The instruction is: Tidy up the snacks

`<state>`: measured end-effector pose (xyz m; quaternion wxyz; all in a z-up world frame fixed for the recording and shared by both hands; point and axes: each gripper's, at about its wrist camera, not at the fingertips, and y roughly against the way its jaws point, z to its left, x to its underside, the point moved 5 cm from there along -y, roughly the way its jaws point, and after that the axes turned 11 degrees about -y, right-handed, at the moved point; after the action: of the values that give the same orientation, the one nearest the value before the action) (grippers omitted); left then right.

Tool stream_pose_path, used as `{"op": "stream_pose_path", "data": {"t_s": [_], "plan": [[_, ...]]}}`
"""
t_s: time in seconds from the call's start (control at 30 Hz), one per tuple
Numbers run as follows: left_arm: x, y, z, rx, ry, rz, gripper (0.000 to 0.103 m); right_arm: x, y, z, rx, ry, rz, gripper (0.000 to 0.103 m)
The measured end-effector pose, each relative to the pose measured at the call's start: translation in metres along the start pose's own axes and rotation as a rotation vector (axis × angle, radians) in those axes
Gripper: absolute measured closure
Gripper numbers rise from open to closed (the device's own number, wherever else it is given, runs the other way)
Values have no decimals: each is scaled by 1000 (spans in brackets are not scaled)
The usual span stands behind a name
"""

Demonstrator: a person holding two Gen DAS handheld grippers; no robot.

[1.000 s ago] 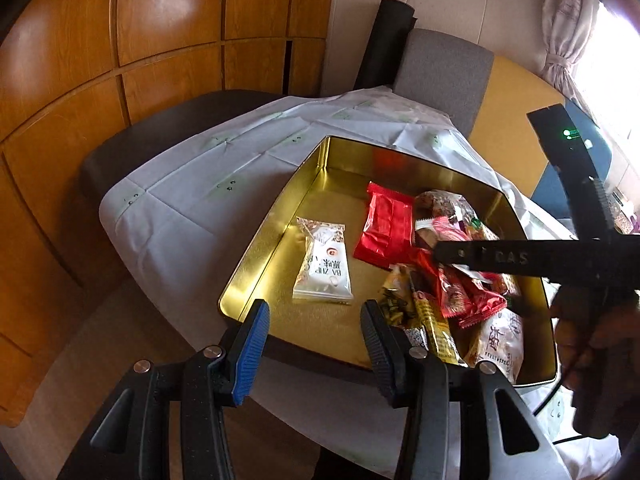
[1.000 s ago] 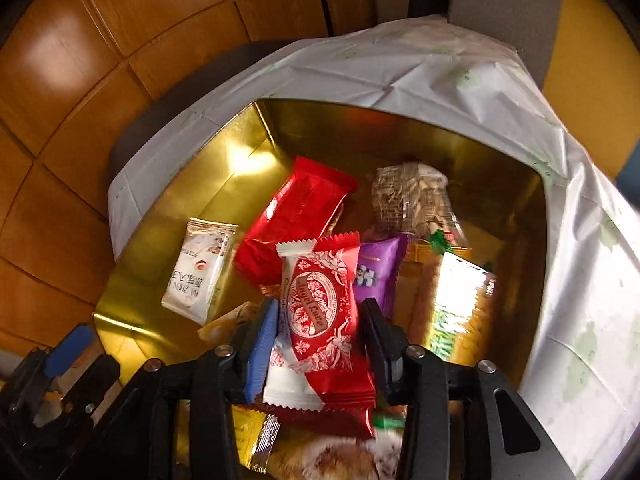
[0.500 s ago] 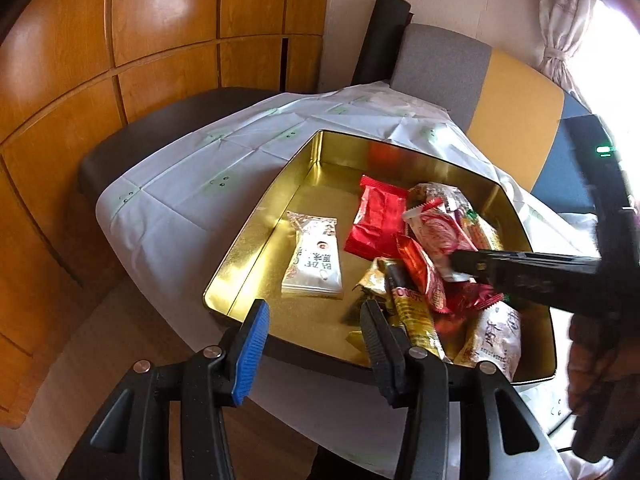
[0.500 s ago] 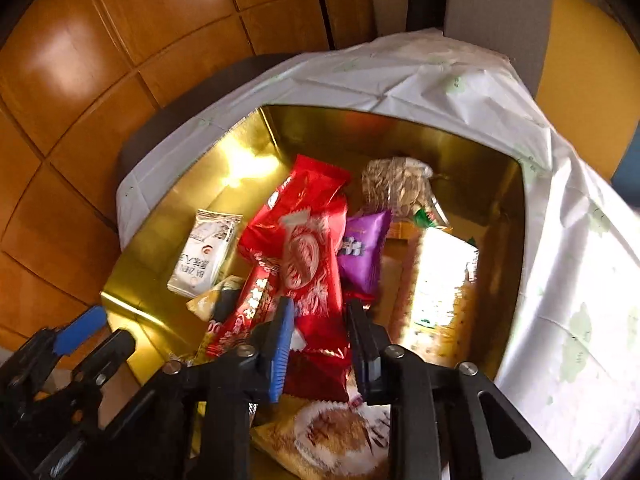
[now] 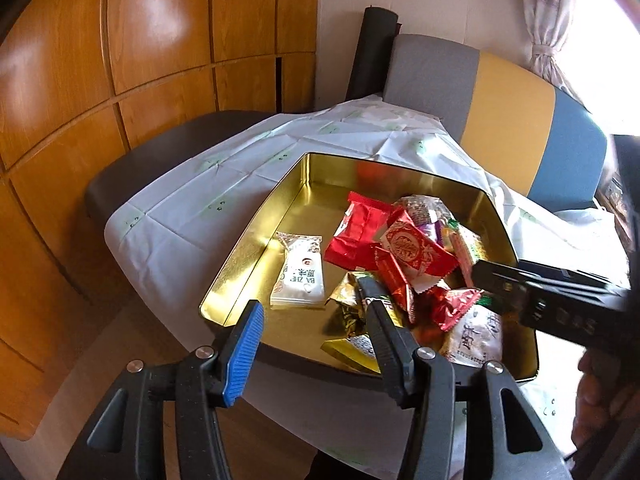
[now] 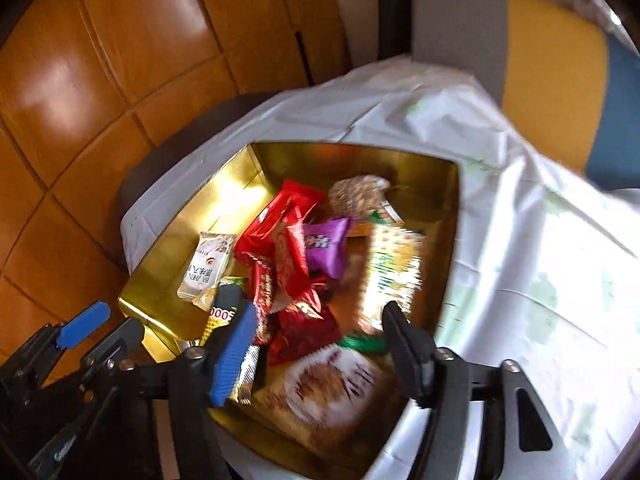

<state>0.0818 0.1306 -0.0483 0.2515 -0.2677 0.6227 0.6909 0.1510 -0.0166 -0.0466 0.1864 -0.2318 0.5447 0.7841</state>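
- Right tongs (image 6: 316, 354) stand wide with nothing between them, having just been opening; they hang over the near end of the gold metal tray (image 5: 256, 236), above the red-and-white patterned snack packet (image 5: 416, 250) lying on the heap.
- Left tongs (image 5: 316, 338) stand partly apart and empty, their jaws also having just been widening, poised at the tray's near rim by the gold-wrapped candies (image 5: 348, 308).
- Judged step: sorting the heap at the tray's right side. It would go best by taking one packet at a time, pinching across its short width near the middle, and lifting clear before shifting it to the bare floor at the tray's left side.
- White rectangular sachet with printed lettering (image 5: 298, 276) lies flat and alone on that bare floor, long axis running from the tray's near rim toward its far wall.
- Red foil pouch (image 5: 358, 230) lies beyond it, long axis tilted slightly toward the tray's far right corner.
- Tray sits on a tabletop under a creased white cloth (image 5: 224, 188).
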Motion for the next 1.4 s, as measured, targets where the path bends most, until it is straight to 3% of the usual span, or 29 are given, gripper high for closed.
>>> {"op": "stream_pose_path", "data": {"t_s": [0.23,0.5,0.7,1.4], "plan": [[-1,17,-15,-57,-41,-46,49,29,34,-19,65,-60,-70,17],[0,31,-28,-130,-62,-94,49,50,54,-29,155,-55,-147,13],[3,32,-27,-94,-28,-98,49,49,63,-26,168,-38,-191,11],[1,38,-18,-107,6,-134,49,55,60,-15,164,-13,-172,10]]}}
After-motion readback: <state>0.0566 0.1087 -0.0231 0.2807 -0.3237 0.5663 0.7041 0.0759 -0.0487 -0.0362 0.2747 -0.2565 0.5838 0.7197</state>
